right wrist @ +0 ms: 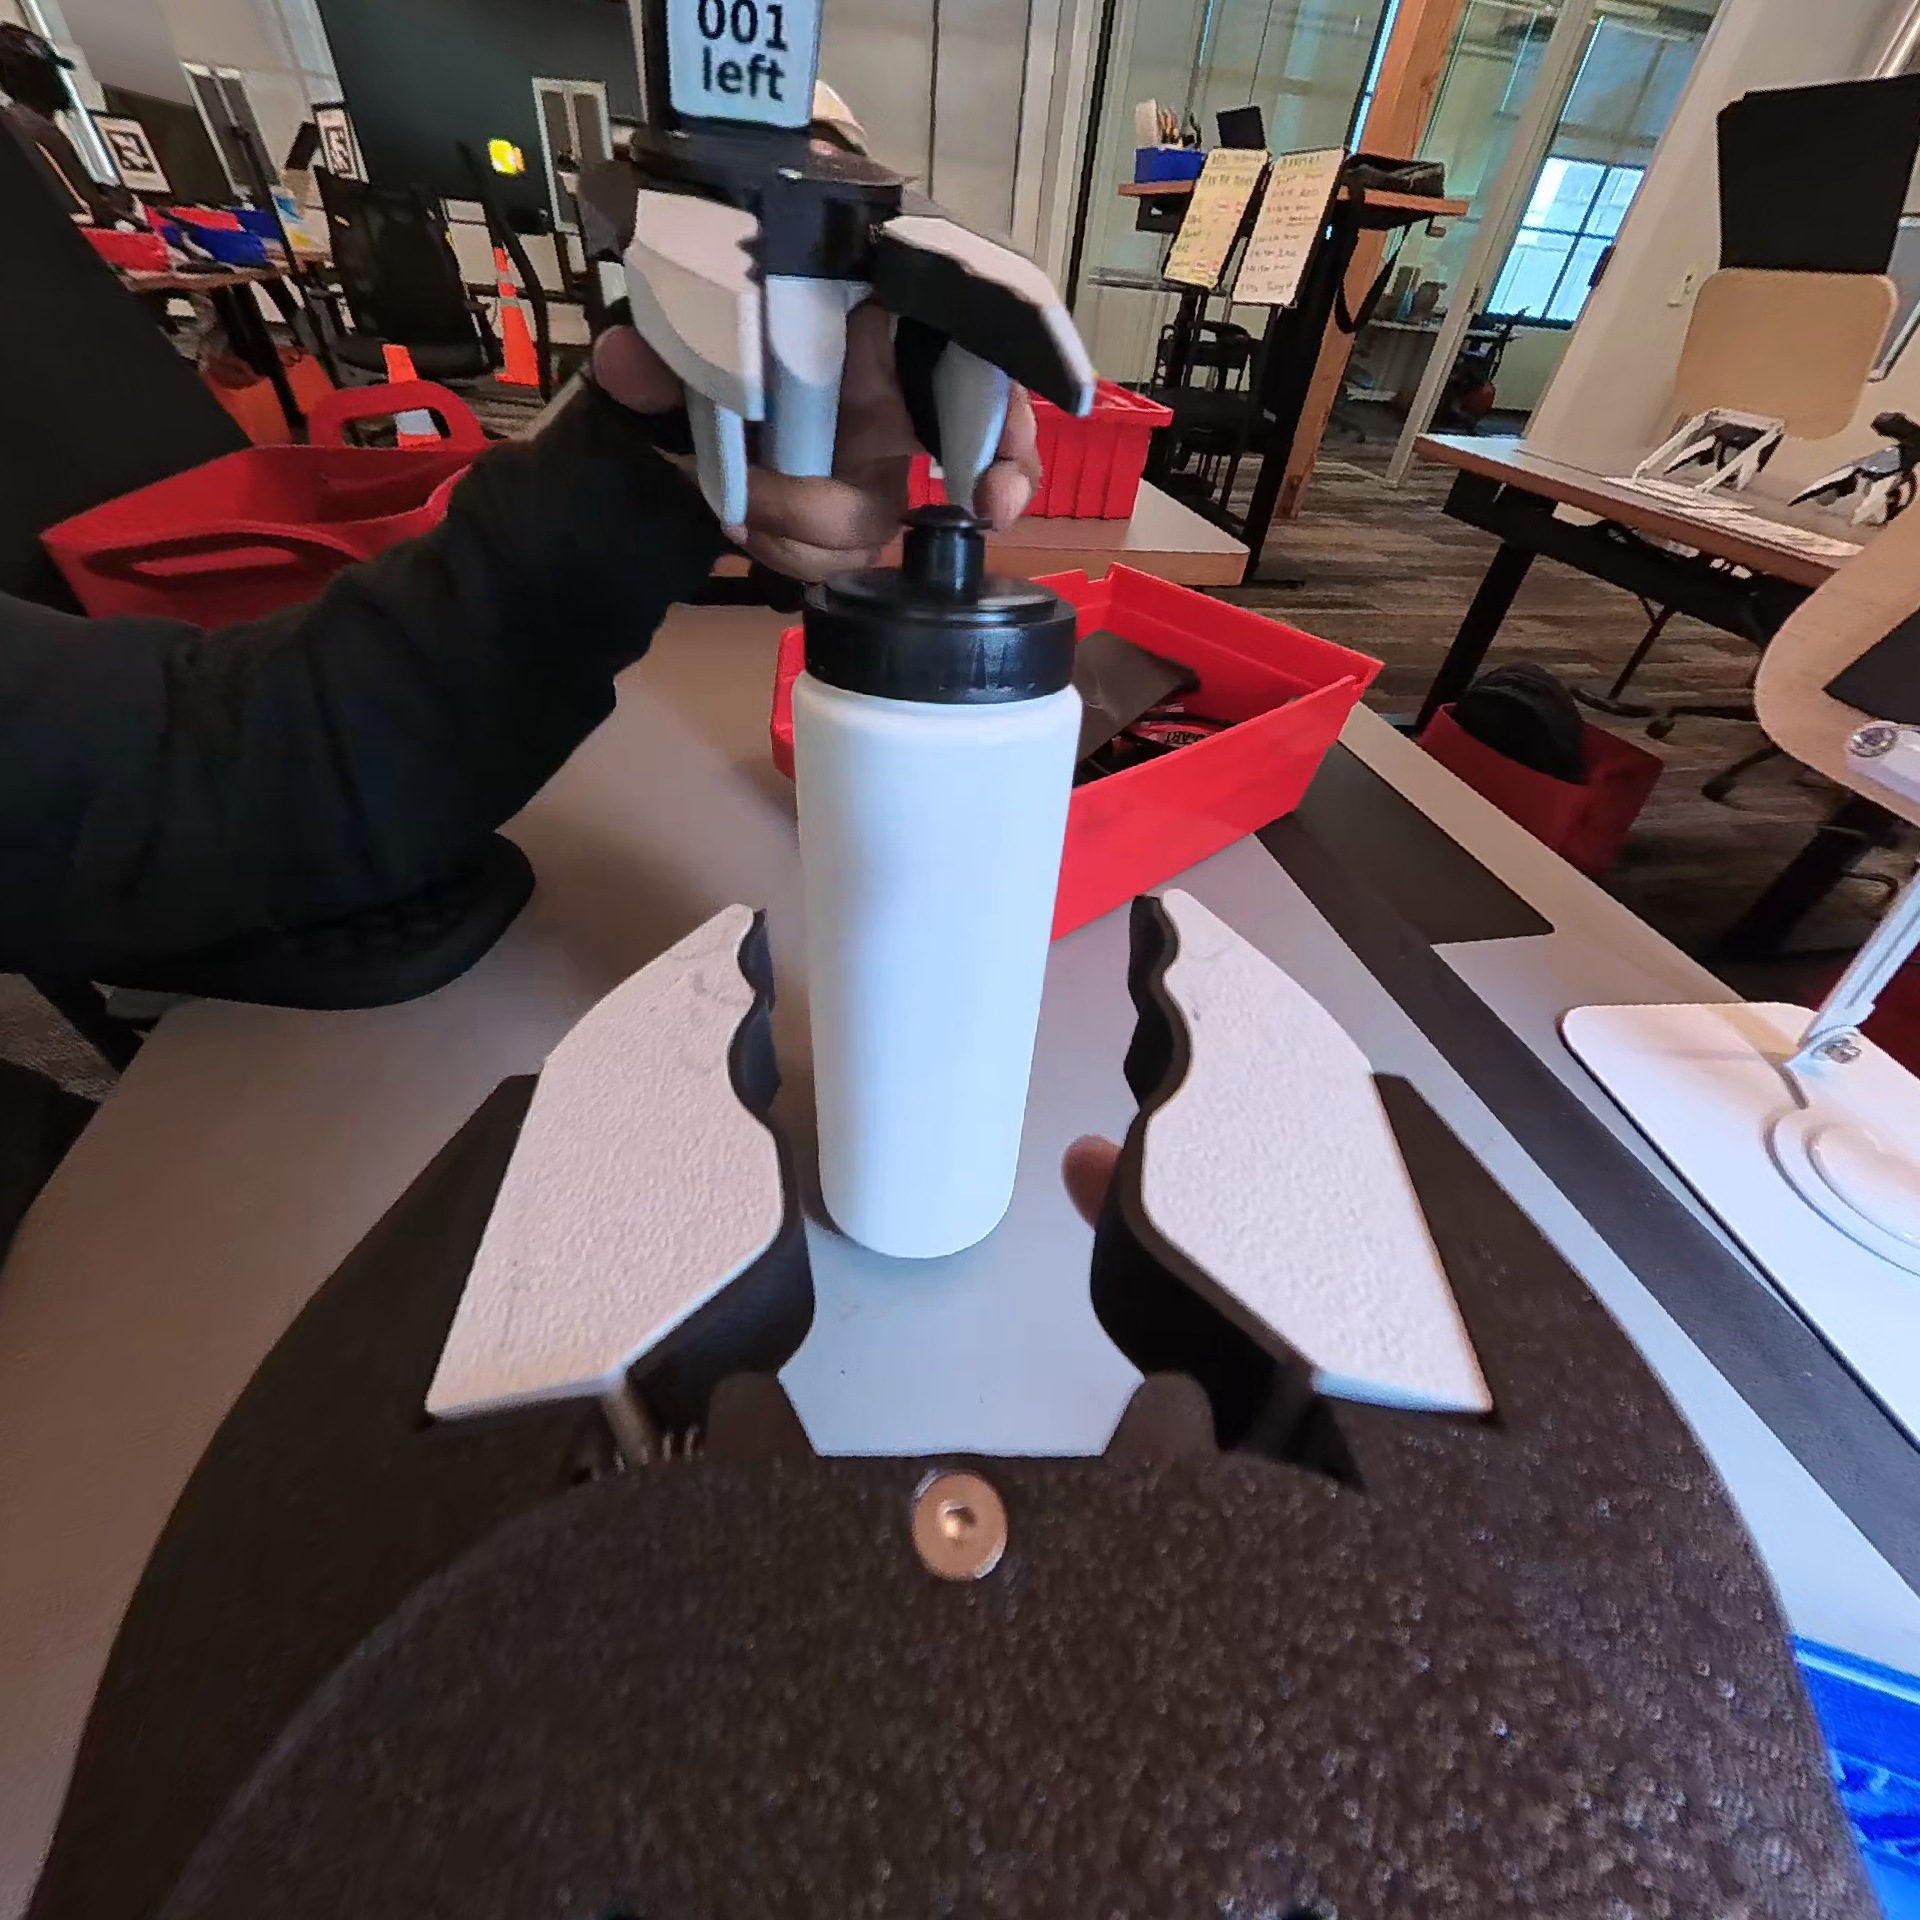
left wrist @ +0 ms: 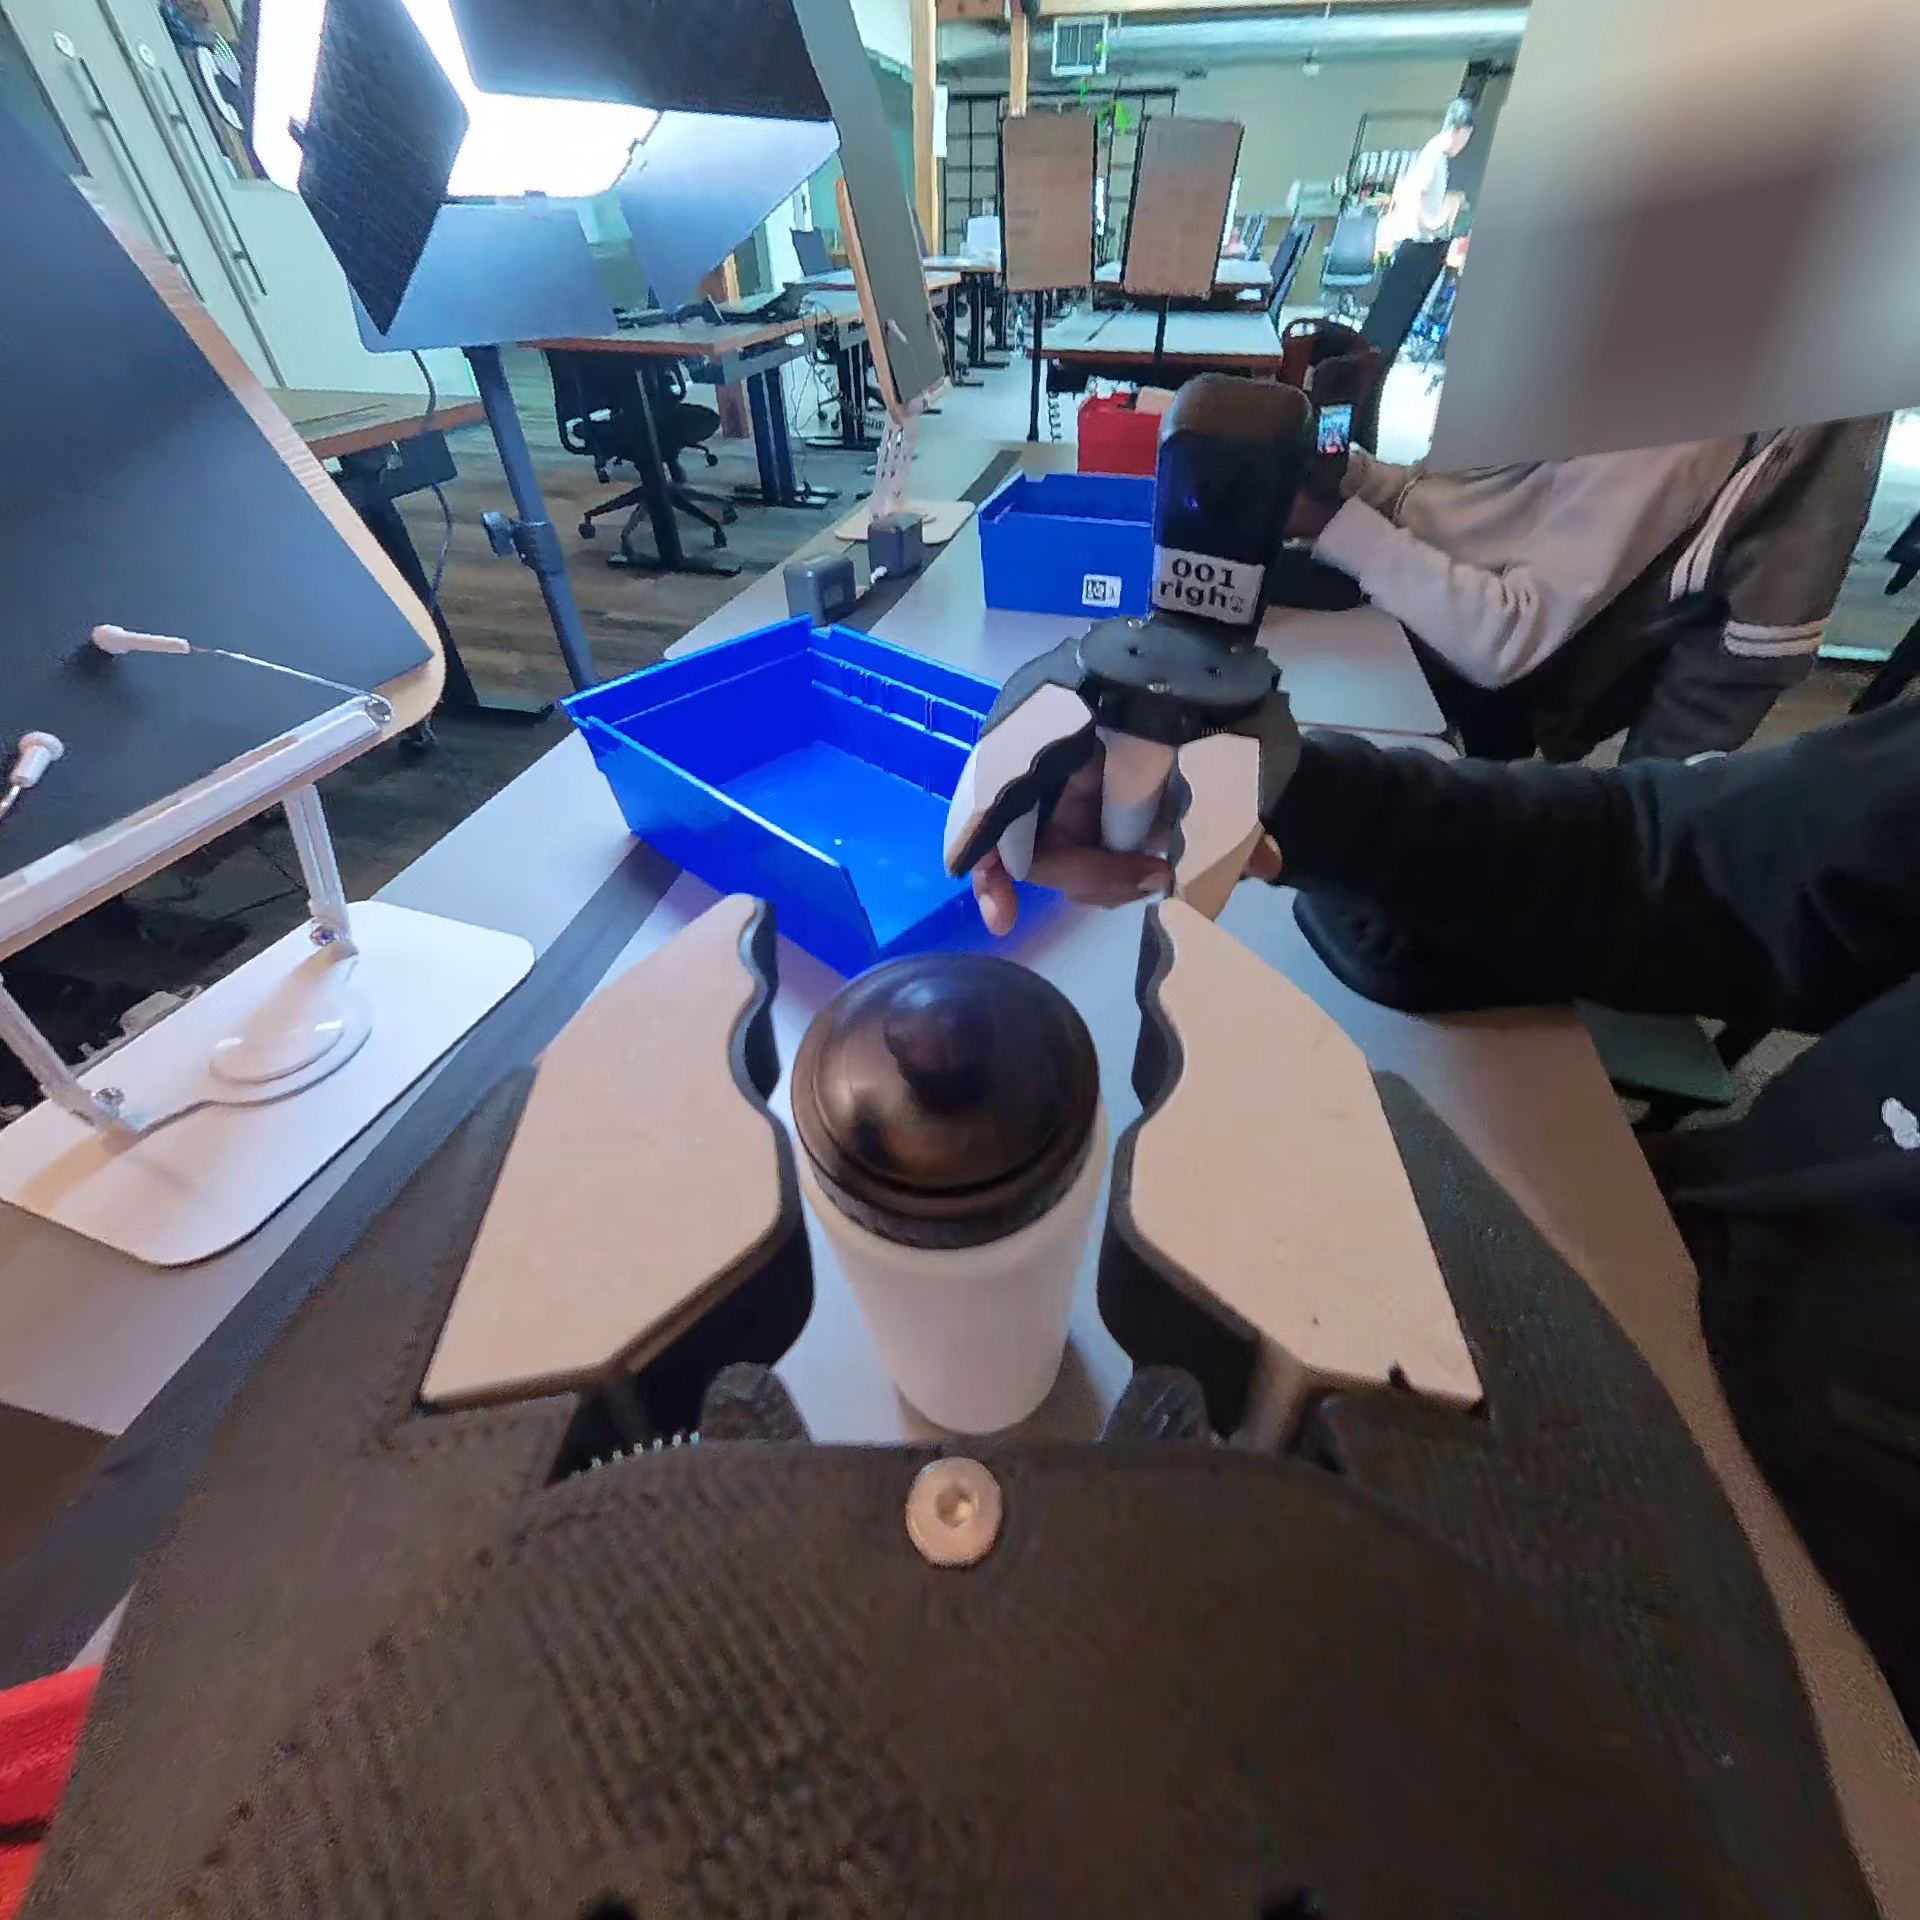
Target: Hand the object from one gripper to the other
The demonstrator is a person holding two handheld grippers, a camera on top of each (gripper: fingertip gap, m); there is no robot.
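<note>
- The left gripper (left wrist: 954, 935) has its jaws spread wide. In its own view the white bottle (left wrist: 951, 1278) with the black cap fills the gap between them. From the right wrist view this gripper hangs above and behind the cap, not around the body.
- The right gripper (right wrist: 951, 914) also has its jaws released. The bottle's left side is right against the left finger, and a clear gap stays at the right finger.
- The bottle stands upright between the two facing grippers, its base seemingly on the grey bench (right wrist: 644, 727).
- A dark strip (right wrist: 1455, 883) runs along the bench's far-right part in the right wrist view.
- A white stand base (left wrist: 260, 1060) sits to the left of the left gripper.
- A blue bin (left wrist: 810, 790) lies just beyond the bottle in the left wrist view. A red bin (right wrist: 1195, 748) holding dark items lies behind it in the right wrist view.
- A second blue bin (left wrist: 1070, 540) sits farther along, near a seated person (left wrist: 1558, 551).
- A red basket (right wrist: 239, 520) sits at the far left.
- Farther off is an open office with a bright studio light (left wrist: 499, 104), desks, black chairs (left wrist: 644, 436) and orange cones (right wrist: 514, 332) on a wood-patterned floor.
</note>
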